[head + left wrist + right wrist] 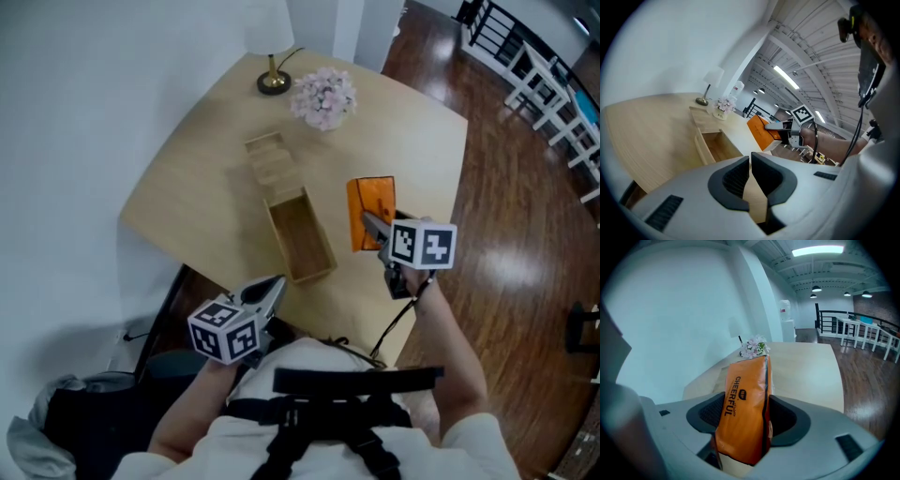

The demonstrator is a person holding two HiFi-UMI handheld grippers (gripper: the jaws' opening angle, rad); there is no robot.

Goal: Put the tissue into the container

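Observation:
An orange tissue pack (371,199) hangs above the table's right part, just right of the open wooden container (278,242). My right gripper (372,225) is shut on it; in the right gripper view the pack (745,380) stands upright between both pads, which press on its sides. My left gripper (269,292) is at the table's near edge, below the container, shut with nothing in it. The left gripper view looks past its closed jaws to the container (715,145), with the pack (761,131) held at the right.
A slatted wooden lid (270,159) lies just beyond the container. A pot of pink flowers (323,97) and a lamp (273,56) stand at the table's far edge. A white wall is on the left. Wood floor and white railings lie to the right.

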